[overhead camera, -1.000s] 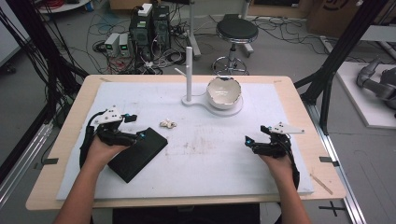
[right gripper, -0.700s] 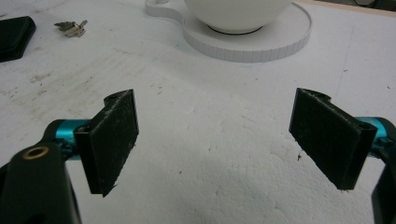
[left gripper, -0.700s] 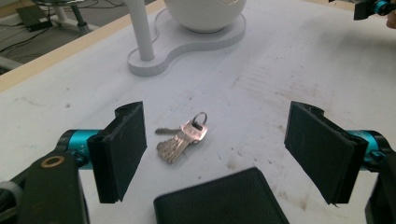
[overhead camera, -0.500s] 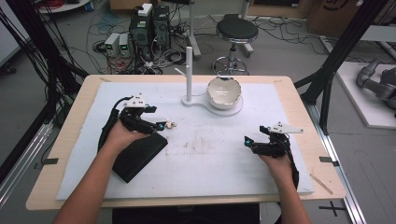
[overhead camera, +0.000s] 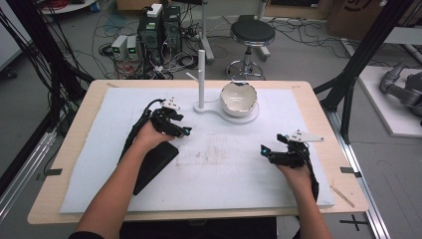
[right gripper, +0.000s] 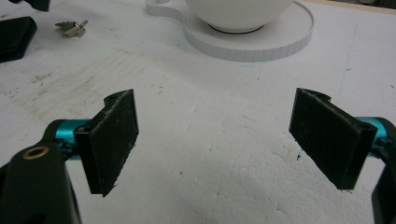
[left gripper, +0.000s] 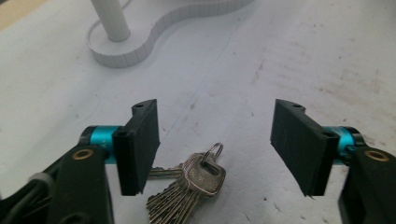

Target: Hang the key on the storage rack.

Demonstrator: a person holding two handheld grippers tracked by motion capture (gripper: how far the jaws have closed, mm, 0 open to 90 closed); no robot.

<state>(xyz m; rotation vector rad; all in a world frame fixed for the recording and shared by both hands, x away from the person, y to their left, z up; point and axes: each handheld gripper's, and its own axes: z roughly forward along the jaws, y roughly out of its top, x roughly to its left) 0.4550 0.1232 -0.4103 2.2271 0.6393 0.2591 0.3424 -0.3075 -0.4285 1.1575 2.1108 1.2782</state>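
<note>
Two arms reach over the counter (overhead camera: 318, 99). Left tongs (left gripper: 215, 140) are wide open above the keys (left gripper: 191, 179). Right tongs (right gripper: 215, 140) are wide open too.

Your left gripper (overhead camera: 185, 131) sits over the white mat (overhead camera: 219, 164) on the tabletop (overhead camera: 318, 99), just in front of the white stand (overhead camera: 201, 79) and beside the white bowl (overhead camera: 239, 98) on its base. Your left forearm crosses a black pad (overhead camera: 154, 164). Your right gripper (overhead camera: 263, 150) rests well apart, near the mat's right edge, pointing left. A stool (overhead camera: 252, 34) stands beyond the tabletop.
</note>
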